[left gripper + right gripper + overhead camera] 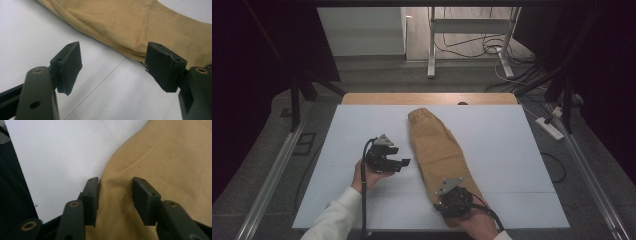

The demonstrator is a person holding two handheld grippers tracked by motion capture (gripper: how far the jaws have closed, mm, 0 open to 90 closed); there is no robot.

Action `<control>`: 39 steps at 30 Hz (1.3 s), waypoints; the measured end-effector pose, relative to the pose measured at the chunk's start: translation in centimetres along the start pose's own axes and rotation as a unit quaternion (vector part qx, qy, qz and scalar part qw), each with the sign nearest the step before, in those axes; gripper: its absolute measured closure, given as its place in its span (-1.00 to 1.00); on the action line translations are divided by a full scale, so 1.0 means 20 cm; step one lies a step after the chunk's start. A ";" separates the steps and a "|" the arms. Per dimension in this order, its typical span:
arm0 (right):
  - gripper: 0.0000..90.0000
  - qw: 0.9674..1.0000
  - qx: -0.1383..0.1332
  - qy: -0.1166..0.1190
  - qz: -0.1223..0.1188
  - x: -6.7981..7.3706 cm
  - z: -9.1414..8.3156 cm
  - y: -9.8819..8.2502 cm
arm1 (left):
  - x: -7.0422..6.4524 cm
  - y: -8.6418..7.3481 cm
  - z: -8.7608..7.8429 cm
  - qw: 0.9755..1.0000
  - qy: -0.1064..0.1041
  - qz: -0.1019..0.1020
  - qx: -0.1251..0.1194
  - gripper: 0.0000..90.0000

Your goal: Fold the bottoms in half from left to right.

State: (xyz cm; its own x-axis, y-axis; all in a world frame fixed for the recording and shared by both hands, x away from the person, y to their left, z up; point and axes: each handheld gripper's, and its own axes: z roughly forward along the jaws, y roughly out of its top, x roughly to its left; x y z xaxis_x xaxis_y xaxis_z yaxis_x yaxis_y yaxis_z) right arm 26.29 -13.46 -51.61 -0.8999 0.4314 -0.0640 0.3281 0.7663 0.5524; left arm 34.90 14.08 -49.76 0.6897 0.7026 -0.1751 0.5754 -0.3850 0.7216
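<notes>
The tan trousers (437, 150) lay on the white counter (512, 150), already folded lengthwise into one long narrow strip, the elastic waistband at the far end and the leg ends at the near edge by the person's right hand. That first fold looked finished and fairly smooth, apart from a soft ridge along the strip's left edge. What seemed left was folding the strip across its length, near end toward the waistband. The right gripper (115, 195) sat low over the near end, its jaws partly spread with cloth lying between them; the pads did not yet appear to press it, so no pinch was made. The left gripper (112, 65) waited just beside the strip's left edge, jaws spread wide over bare counter, holding nothing
</notes>
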 end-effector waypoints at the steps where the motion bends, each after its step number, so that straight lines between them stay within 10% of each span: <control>1: 0.40 1.000 0.000 0.000 0.000 -0.01 0.00 0.00 | 0.00 0.00 0.00 1.000 0.000 -0.001 0.000 -0.35; 8: 0.84 1.000 0.005 -0.003 0.005 -0.04 -0.02 -0.01 | 0.00 0.00 0.00 1.000 0.001 0.002 0.001 -0.35; 39: 0.87 0.998 -0.025 0.055 0.010 -0.01 -0.02 0.00 | 0.01 0.00 0.00 1.000 0.000 0.000 0.000 -0.36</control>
State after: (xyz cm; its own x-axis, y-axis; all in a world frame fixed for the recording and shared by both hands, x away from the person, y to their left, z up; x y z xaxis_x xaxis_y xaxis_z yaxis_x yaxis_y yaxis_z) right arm 26.40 -13.87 -51.21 -0.9201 0.3899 0.0374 0.3343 0.7322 0.5934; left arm 35.01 14.29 -49.83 0.6896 0.7027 -0.1751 0.5754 -0.3848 0.7217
